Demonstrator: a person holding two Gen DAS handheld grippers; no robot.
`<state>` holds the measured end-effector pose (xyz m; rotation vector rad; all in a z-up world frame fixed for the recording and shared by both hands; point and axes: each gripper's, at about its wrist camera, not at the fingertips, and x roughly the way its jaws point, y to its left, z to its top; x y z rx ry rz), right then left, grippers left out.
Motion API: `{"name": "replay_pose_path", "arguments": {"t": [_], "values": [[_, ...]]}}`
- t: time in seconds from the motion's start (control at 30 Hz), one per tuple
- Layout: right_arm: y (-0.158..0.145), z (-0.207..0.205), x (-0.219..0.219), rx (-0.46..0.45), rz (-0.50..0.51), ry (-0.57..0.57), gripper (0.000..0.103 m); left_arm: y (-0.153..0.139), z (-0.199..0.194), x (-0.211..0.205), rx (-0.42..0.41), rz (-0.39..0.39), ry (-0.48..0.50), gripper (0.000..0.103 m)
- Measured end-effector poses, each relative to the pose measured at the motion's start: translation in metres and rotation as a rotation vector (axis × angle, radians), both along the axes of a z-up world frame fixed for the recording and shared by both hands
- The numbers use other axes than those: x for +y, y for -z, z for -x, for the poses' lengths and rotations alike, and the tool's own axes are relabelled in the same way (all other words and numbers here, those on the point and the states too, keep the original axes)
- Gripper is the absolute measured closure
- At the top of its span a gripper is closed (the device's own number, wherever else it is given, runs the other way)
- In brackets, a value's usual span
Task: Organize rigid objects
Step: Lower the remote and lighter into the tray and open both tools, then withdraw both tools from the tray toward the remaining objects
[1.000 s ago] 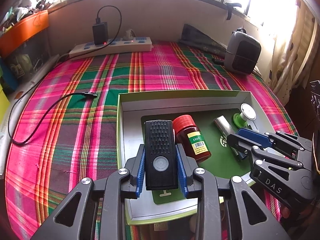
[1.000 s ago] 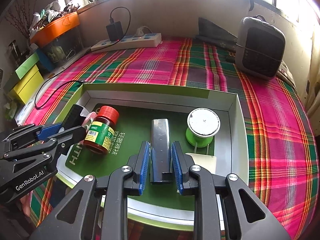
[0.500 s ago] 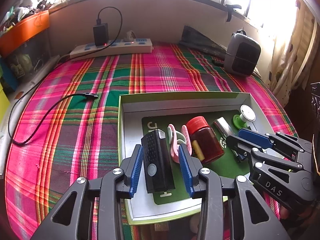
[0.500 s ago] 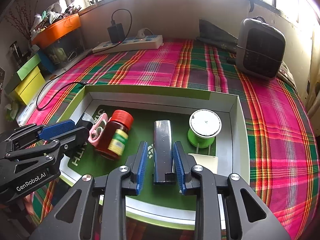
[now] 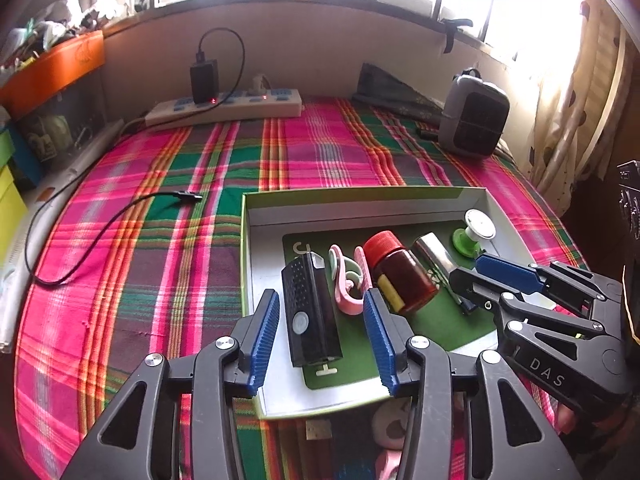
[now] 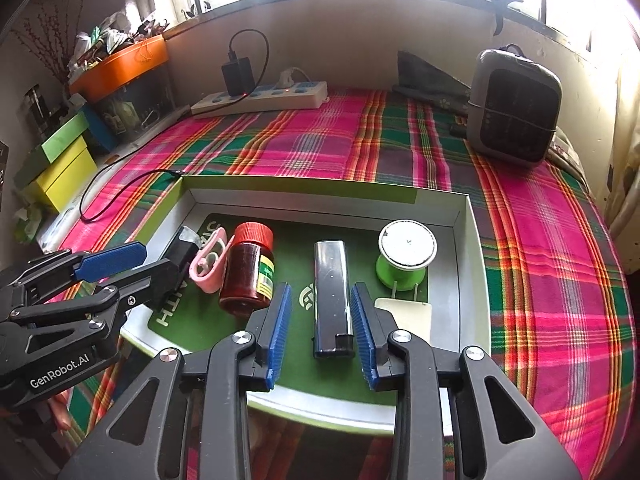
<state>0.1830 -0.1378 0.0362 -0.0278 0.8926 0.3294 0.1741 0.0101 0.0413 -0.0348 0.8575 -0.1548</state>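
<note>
Both grippers are letting go inside the box (image 6: 472, 248), which sits on a plaid bed (image 5: 120, 280). The left gripper (image 5: 318, 336) is opening, pads clear of the black device (image 5: 310, 312) lying near the box's left wall. The right gripper (image 6: 322, 330) is opening too, pads just off the silver bar (image 6: 332, 296) at mid-box. Things lie side by side in a row (clip (image 5: 348, 280), jar (image 5: 400, 276), spool (image 6: 406, 252) between and beyond), probably to save floor space. Gaps are narrow; straight back over the near rim looks the freest way out.
</note>
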Motion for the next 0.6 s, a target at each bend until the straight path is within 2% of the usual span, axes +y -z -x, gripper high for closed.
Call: {"name": "replay_pose_path", "arguments": {"t": [0.23,0.6], "values": [[-0.008,0.016,-0.006,-0.019,-0.019,0.015,0.071,-0.010,0.020,0.004,-0.026,0.014,0.001,0.060],[-0.018,0.052,-0.015,-0.041,-0.044,0.018,0.070,-0.011,0.058,0.024,0.002,0.043,-0.036,0.060]]}}
